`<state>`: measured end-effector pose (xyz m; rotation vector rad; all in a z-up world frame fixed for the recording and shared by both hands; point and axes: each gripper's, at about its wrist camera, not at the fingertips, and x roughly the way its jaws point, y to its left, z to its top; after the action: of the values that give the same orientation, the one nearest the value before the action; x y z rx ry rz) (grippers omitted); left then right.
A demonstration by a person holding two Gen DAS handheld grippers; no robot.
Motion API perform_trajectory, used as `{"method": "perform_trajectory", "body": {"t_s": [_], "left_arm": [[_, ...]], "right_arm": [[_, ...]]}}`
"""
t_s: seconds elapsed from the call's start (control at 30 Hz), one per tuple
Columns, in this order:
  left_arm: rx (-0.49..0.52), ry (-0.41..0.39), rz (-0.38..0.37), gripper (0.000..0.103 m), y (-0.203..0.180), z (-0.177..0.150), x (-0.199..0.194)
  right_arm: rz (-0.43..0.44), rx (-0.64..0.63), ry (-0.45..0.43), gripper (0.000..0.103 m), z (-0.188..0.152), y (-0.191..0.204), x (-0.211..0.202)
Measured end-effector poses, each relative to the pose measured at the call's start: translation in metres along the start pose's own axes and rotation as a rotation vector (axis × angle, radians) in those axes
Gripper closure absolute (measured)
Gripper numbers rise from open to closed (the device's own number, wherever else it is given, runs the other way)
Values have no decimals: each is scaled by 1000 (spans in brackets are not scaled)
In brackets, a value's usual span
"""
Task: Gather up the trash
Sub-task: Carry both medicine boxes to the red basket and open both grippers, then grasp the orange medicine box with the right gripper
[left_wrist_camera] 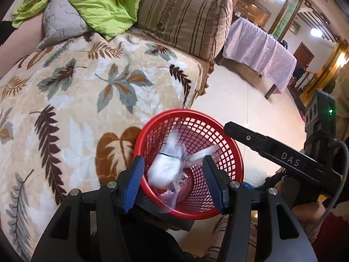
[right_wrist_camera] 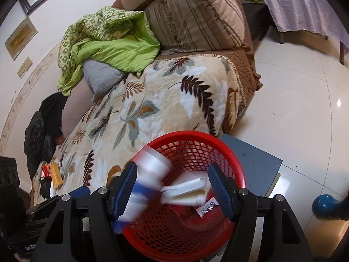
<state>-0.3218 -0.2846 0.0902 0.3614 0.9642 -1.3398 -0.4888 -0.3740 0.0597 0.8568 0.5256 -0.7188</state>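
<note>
A red mesh basket (left_wrist_camera: 220, 150) (right_wrist_camera: 226, 152) sits beside the sofa and holds white wrappers. My left gripper (left_wrist_camera: 174, 183) hovers over its near rim with blue pads apart. Between them, loose inside the basket, is a blurred white wad (left_wrist_camera: 164, 169). My right gripper (right_wrist_camera: 172, 191) is over the same basket, jaws wide. A motion-blurred white and blue container (right_wrist_camera: 146, 181) is beside its left pad, and a white packet (right_wrist_camera: 187, 193) lies lower in the basket; neither pad presses on them. In the left wrist view a black right-gripper finger (left_wrist_camera: 283, 155) reaches over the basket from the right.
A leaf-patterned blanket (left_wrist_camera: 87, 91) covers the sofa, with a green quilt (right_wrist_camera: 113, 43) and a striped cushion (right_wrist_camera: 196, 13) at the back. Orange and red wrappers (right_wrist_camera: 54, 174) lie on the far sofa end. A grey block (right_wrist_camera: 257, 163) sits under the basket. A covered table (left_wrist_camera: 259, 50) stands across the tiled floor.
</note>
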Motion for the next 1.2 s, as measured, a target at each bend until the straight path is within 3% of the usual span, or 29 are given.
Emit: {"method": "perform_trajectory", "body": {"t_s": [0.17,0.3,0.73,1.2], "left_arm": [[-28,-50,48,49,23,-7,-25],[-49,-102,131,49,50,-20,-55],[-243,-237,352,48,151,-69,-139],[-408,-321,460,48,210,-95,-179]], "right_arm": [[28,-34,-14,30,3,21,-1],[74,-107,-15,30,0,53,-3],[192,-359,56,30,-37,161,12],[280,-482,141,30,-63,240,40]]}}
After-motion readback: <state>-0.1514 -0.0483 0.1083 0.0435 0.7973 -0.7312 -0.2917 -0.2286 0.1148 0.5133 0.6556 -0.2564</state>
